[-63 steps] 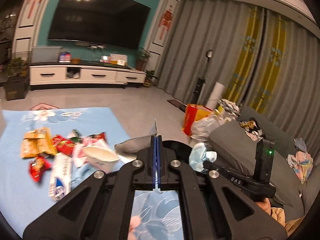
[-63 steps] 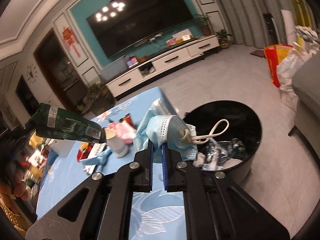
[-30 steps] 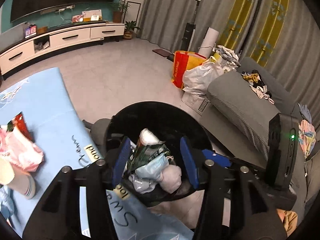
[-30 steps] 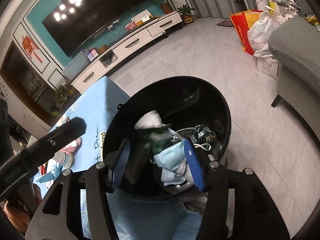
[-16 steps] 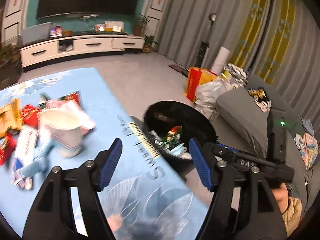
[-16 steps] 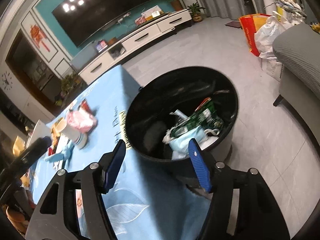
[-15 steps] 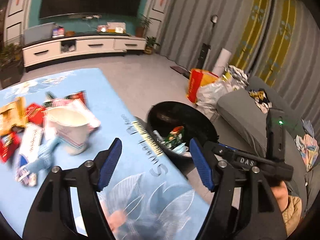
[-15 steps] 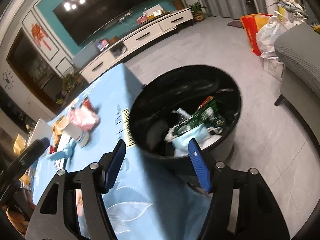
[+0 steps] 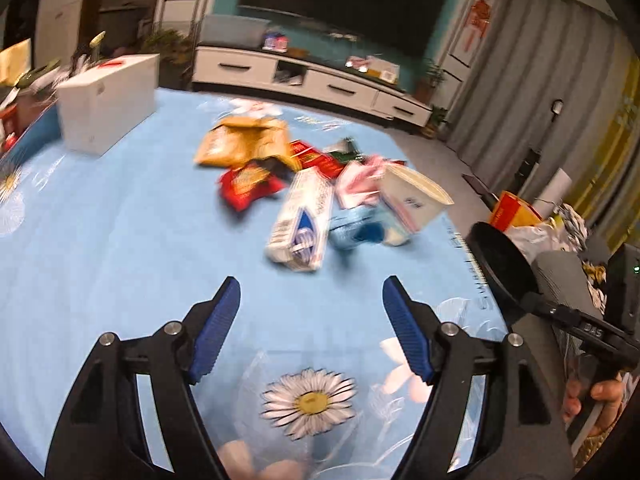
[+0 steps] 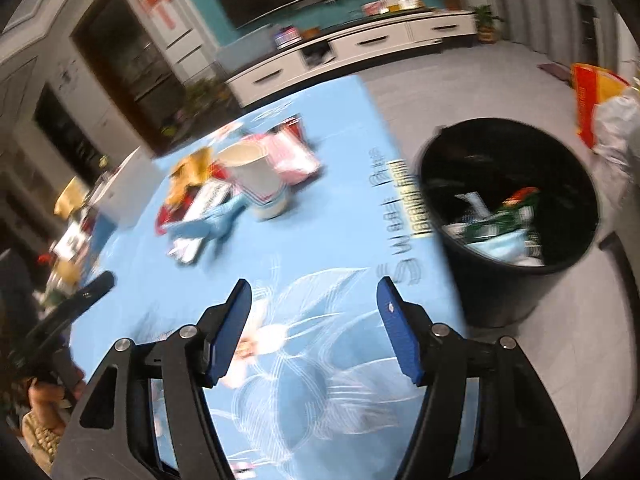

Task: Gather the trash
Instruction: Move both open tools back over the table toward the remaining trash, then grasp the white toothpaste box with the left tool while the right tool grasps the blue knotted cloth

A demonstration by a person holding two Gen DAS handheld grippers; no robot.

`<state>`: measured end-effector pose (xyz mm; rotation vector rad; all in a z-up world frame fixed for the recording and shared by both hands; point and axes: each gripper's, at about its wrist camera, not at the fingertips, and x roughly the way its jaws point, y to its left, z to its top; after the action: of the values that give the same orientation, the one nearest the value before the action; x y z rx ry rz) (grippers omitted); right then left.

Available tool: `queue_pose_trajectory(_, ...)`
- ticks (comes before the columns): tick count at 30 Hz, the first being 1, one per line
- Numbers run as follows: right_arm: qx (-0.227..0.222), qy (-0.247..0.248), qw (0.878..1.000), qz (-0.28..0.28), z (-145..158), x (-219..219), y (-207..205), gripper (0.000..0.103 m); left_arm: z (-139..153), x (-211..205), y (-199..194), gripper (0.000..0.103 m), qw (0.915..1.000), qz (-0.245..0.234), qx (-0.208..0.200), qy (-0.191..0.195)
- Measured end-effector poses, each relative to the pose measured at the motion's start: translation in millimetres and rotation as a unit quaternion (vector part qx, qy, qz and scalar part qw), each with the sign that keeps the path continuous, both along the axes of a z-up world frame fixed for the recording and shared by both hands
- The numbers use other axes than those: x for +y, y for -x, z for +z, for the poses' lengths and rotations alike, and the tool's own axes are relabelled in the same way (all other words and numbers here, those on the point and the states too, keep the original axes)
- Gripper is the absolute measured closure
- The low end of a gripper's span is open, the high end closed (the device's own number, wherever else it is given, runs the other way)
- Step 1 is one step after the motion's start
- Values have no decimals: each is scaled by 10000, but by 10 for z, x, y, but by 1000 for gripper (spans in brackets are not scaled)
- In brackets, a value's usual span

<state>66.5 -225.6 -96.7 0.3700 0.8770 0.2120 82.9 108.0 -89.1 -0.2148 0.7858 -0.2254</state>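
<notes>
Now left gripper [image 9: 311, 304] jaws opening, empty; right gripper [image 10: 314, 308] jaws apart, empty. Trash pile [image 9: 320, 184] mid-table [image 9: 100, 240], bin [image 10: 508, 216] beside edge. Wrappers likely light, crinkly, slippery — pinch at edge; paper cup [image 9: 412, 200] crushable — grip rim gently.

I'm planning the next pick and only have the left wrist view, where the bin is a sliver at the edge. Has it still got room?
Observer: Yes. In the right wrist view the black bin holds trash only near its bottom.
Operator: What's in there?
Observer: A green wrapper lies over a blue face mask.
Operator: Is the right gripper free?
Observer: Yes. The right gripper has its jaws apart over the blue tablecloth, with nothing between them.
</notes>
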Motion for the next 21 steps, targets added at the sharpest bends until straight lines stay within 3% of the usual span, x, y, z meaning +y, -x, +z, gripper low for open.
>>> queue_pose_trajectory(8, 113, 173, 9965, 805, -101, 658, -199, 39, -217, 206, -89, 29, 9999, 59, 123, 75)
queue_pose_trajectory(15, 136, 70, 9948, 1006, -199, 897, -502, 39, -344, 49, -456, 32, 9996, -224, 178, 40)
queue_pose_trajectory(21, 214, 12, 9941, 1066, -358, 1084, -829, 39, -471, -72, -772, 42, 9983, -483, 328, 47)
